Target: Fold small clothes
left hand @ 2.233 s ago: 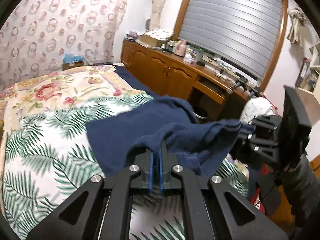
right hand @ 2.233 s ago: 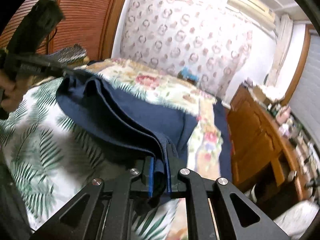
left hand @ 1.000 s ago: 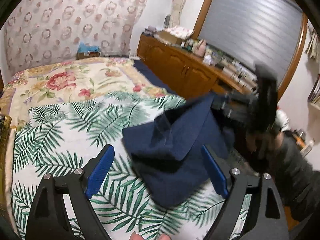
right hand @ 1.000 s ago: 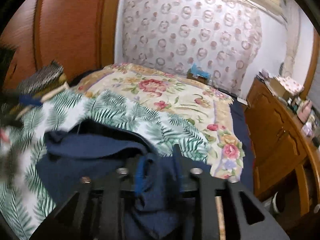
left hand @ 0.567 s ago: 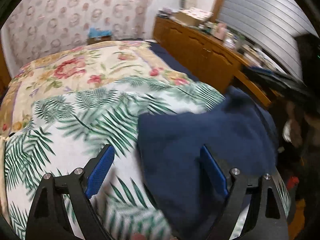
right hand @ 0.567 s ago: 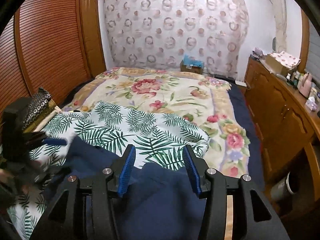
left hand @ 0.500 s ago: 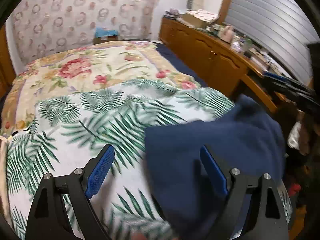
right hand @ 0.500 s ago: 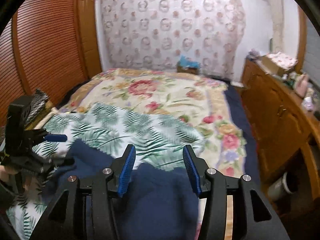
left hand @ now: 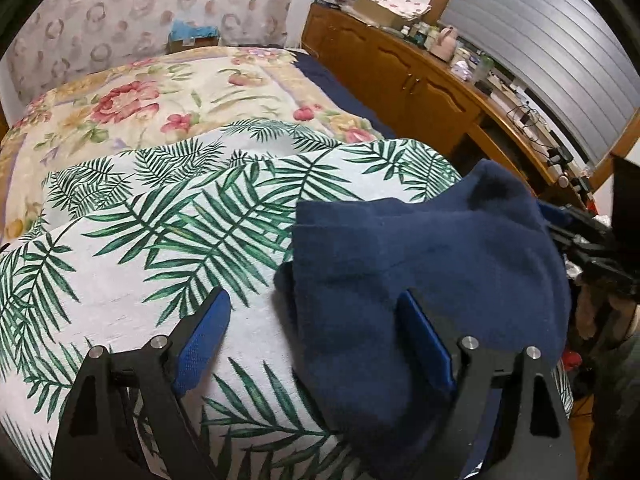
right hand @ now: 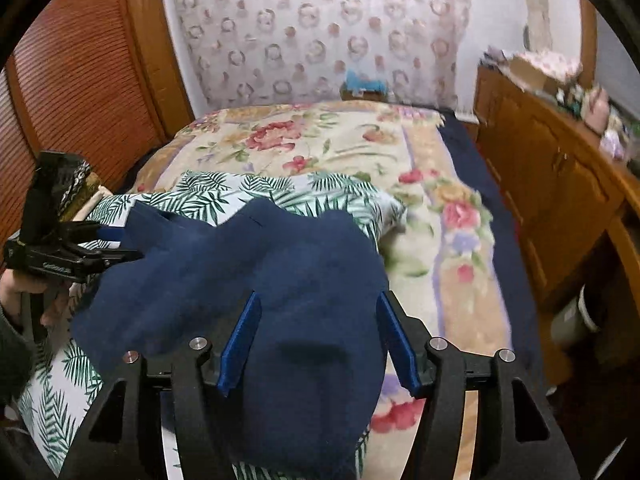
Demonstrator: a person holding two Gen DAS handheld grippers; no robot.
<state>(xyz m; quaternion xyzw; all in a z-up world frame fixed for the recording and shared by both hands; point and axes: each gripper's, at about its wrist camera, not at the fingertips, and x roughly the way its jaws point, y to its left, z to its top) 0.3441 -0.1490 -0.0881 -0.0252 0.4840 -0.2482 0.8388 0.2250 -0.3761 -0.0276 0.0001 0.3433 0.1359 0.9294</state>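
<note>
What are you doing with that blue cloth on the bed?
A person is folding a small navy garment on the palm-leaf sheet of a bed, with a two-finger gripper in each hand. Both have let it go: the left gripper stands open over the garment's edge, and the right gripper has just been opening, with the cloth lying loose under its jaws. The garment now lies rumpled on the sheet, not yet a neat fold.

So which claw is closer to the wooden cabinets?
Right. The right claw is at the blue cloth's edge facing the wooden cabinets; the left claw is opposite, by the slatted door.
</note>
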